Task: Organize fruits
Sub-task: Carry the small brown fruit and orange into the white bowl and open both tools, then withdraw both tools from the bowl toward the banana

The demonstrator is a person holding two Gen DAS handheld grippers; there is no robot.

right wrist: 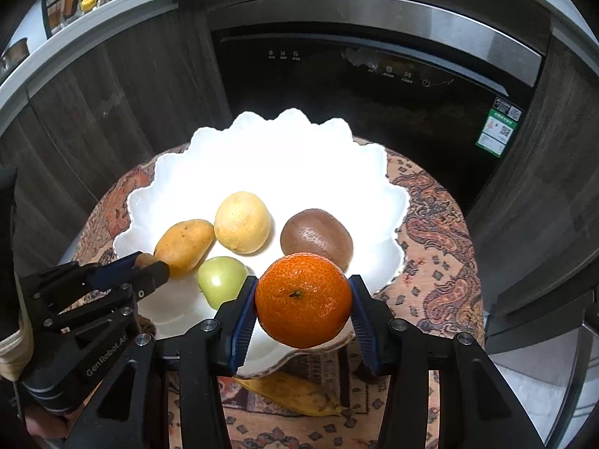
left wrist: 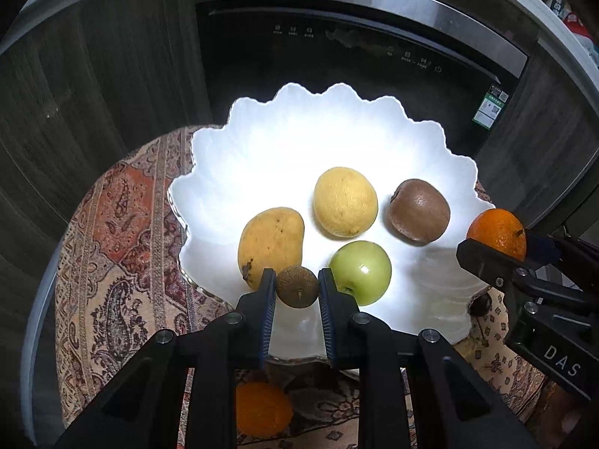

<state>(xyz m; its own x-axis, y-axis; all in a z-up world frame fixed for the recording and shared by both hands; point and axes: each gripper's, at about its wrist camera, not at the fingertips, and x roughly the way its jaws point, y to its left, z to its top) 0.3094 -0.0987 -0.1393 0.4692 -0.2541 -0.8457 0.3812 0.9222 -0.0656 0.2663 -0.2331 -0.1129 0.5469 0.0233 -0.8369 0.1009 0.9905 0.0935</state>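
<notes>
Right wrist: tangerine point(right wrist: 303, 299) btwn jaws, clamped

One white scalloped bowl point(left wrist: 239, 142) stands on one patterned cloth point(left wrist: 112, 232). Four fruits lie in the bowl: one mango point(left wrist: 269, 243) at the left, one lemon point(left wrist: 345, 202) at the far middle, one kiwi point(left wrist: 418, 210) at the right and one green apple point(left wrist: 360, 272) nearest. Two fruits are clamped in the two grippers: one small brown round fruit point(left wrist: 297, 286) and one held orange point(right wrist: 303, 300). One second orange point(left wrist: 262, 409) and one banana point(right wrist: 295, 393) lie on the cloth on the near side of the bowl. That makes eight fruits in all, two of them oranges.
</notes>
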